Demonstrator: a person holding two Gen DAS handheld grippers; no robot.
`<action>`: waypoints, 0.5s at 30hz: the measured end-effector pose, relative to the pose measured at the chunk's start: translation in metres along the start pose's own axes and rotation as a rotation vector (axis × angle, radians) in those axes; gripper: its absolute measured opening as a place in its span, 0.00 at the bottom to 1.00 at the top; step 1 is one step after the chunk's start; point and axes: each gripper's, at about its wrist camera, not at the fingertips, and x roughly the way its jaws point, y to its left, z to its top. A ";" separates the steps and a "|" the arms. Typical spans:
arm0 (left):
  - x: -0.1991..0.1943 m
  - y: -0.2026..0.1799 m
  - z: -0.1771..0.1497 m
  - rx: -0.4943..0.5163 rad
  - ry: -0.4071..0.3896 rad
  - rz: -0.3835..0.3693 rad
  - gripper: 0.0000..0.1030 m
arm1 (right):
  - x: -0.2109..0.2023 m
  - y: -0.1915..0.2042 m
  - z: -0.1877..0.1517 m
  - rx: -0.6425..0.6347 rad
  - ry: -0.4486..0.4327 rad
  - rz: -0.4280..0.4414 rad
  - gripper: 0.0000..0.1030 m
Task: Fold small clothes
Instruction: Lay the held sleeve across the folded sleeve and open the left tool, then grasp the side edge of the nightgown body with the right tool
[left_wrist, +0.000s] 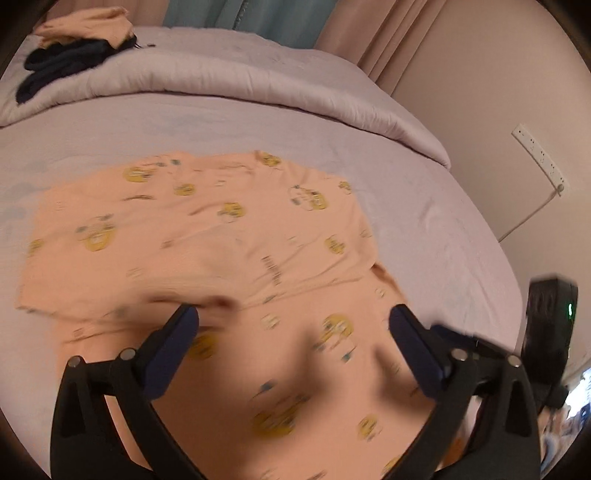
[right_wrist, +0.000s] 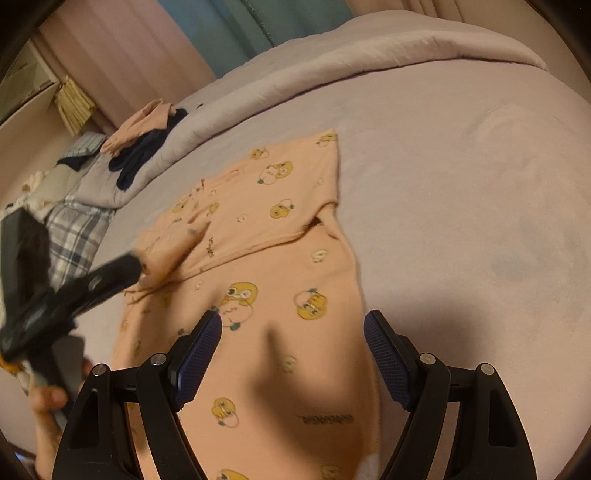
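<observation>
Peach duck-print shirt (right_wrist: 258, 280) lies flat on the bed (right_wrist: 461, 192), one part folded over across it, with bare sheet wide to its right and a rolled duvet (left_wrist: 240, 79) beyond. Both hand-held grippers hover low over its near end: the right hand-held gripper (right_wrist: 291, 332) spread apart, empty; the left hand-held gripper (left_wrist: 293, 319) likewise parted, its left fingertip at the folded edge.

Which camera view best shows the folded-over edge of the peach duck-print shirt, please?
The right wrist view: the peach duck-print shirt is sharp there, its folded-over edge crossing it clearly. The left wrist view shows the same shirt smeared by motion blur, the fold just beyond the open left hand-held gripper.
</observation>
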 end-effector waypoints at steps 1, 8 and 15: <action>-0.006 0.005 -0.007 0.008 0.001 0.035 0.99 | 0.002 0.006 0.001 -0.013 -0.001 0.006 0.77; -0.034 0.039 -0.039 -0.071 -0.014 0.091 0.99 | 0.011 0.059 0.006 -0.250 -0.041 0.055 0.77; -0.062 0.069 -0.071 -0.189 -0.033 0.066 0.99 | 0.042 0.136 0.007 -0.598 -0.049 0.121 0.67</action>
